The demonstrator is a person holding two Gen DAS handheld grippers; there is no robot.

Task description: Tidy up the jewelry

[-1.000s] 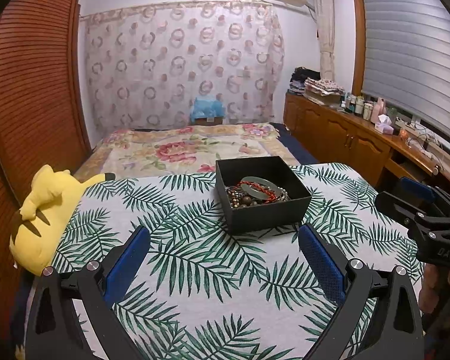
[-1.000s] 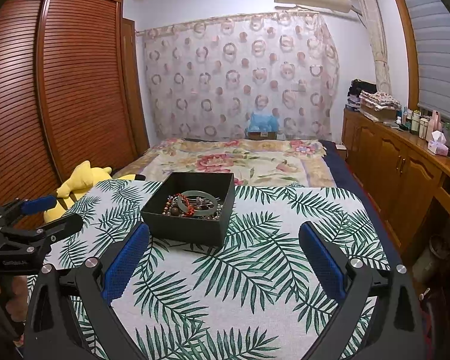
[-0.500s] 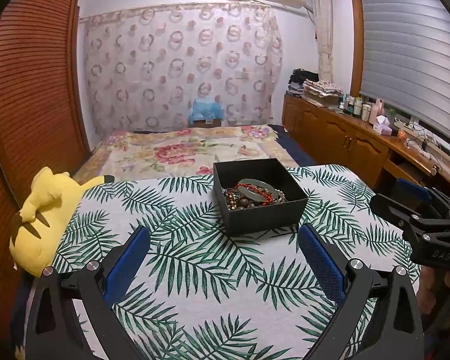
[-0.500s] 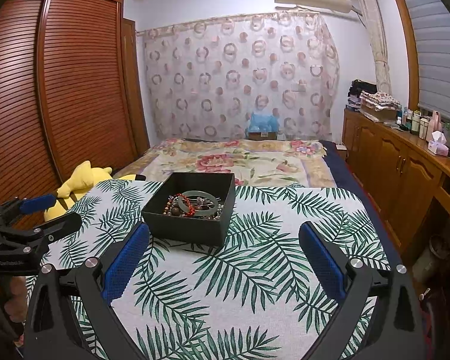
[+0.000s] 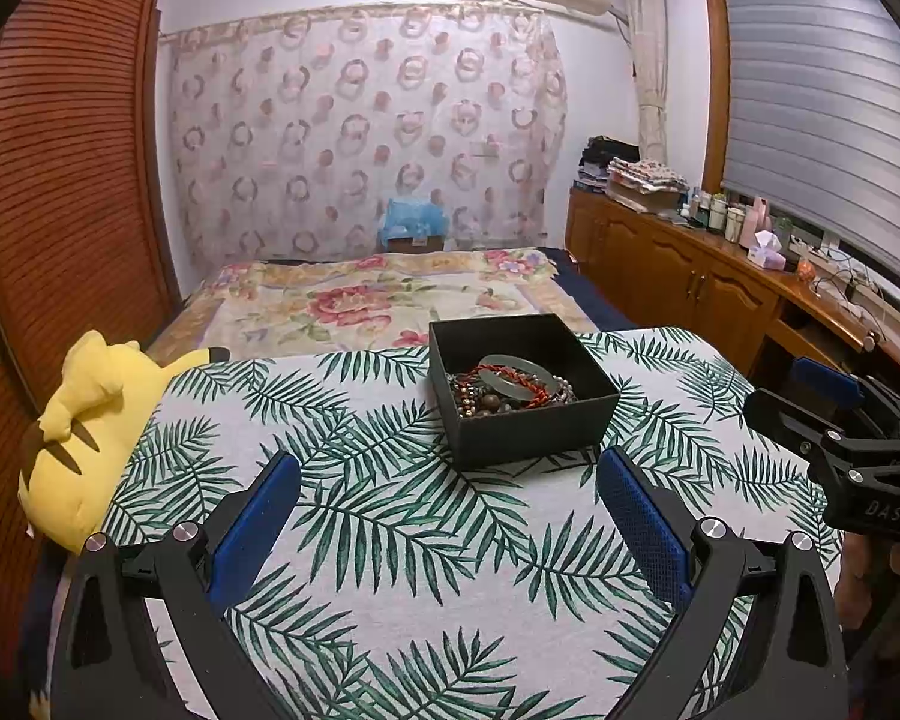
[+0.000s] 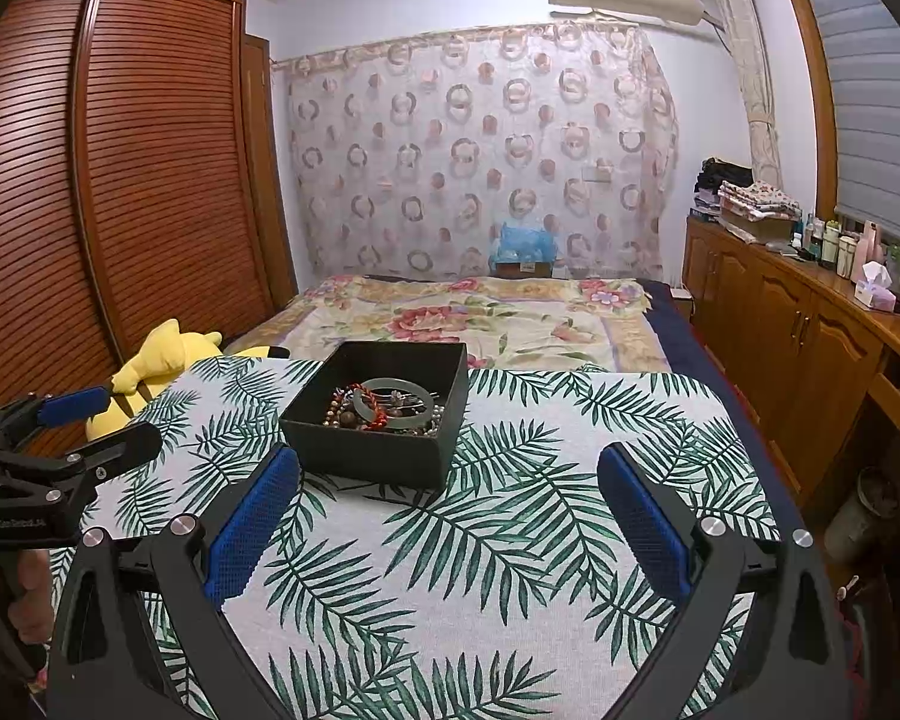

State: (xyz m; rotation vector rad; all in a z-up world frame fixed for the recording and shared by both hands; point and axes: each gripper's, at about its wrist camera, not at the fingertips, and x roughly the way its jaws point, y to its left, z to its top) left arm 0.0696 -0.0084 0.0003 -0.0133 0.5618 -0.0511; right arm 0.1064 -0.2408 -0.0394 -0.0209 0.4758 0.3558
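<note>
One square matte-black box (image 5: 522,387) on the leaf-print cloth of the bench (image 5: 390,540), tangled beads and one pale jade bangle (image 5: 519,373) inside, left hand-held gripper (image 5: 447,507) and right hand-held gripper (image 6: 447,507) both spread wide, empty, one plush yellow toy (image 5: 84,420) at the edge.

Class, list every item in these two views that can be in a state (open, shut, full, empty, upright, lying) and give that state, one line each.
left gripper: open, holding nothing.
right gripper: open, holding nothing.
black box: lidless, upright on the leaf-print cloth, holding jewelry.
pale green bangle: lying on the beaded bracelets inside the box.
yellow plush toy: lying at the cloth's left edge.
window blind: lowered.
cabinet doors: shut.
</note>
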